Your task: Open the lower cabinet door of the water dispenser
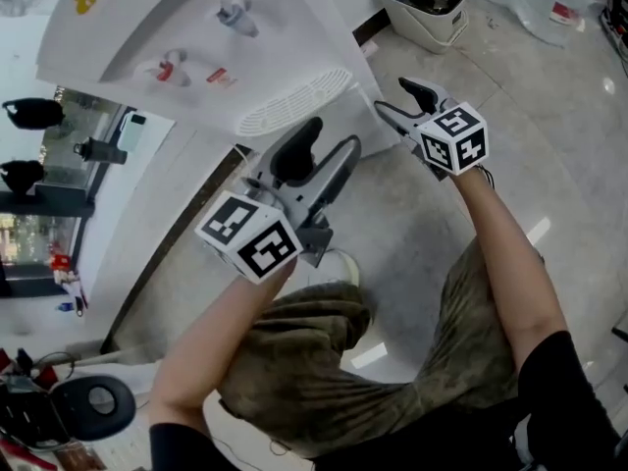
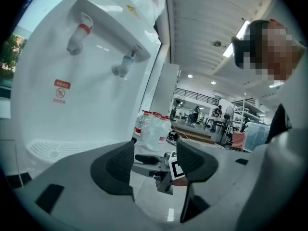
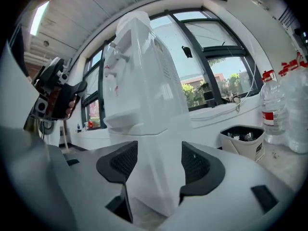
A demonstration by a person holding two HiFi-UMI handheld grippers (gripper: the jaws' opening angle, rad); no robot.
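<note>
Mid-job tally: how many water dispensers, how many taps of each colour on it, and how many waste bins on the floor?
Water dispenser: 1
Red tap: 1
Blue tap: 1
Waste bin: 1
Total: 4

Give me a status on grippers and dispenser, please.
Left gripper open, empty. Right gripper open, empty, facing dispenser. Lower cabinet untouched. Nothing in the way.

In the head view, the water dispenser (image 1: 147, 37) stands at eleven o'clock and the bin (image 1: 424, 8) on the floor (image 1: 549, 116) at one. The left gripper (image 1: 329, 143) is before the dispenser's front, the right gripper (image 1: 392, 96) at its three o'clock, seemingly beside the dispenser's corner.
</note>
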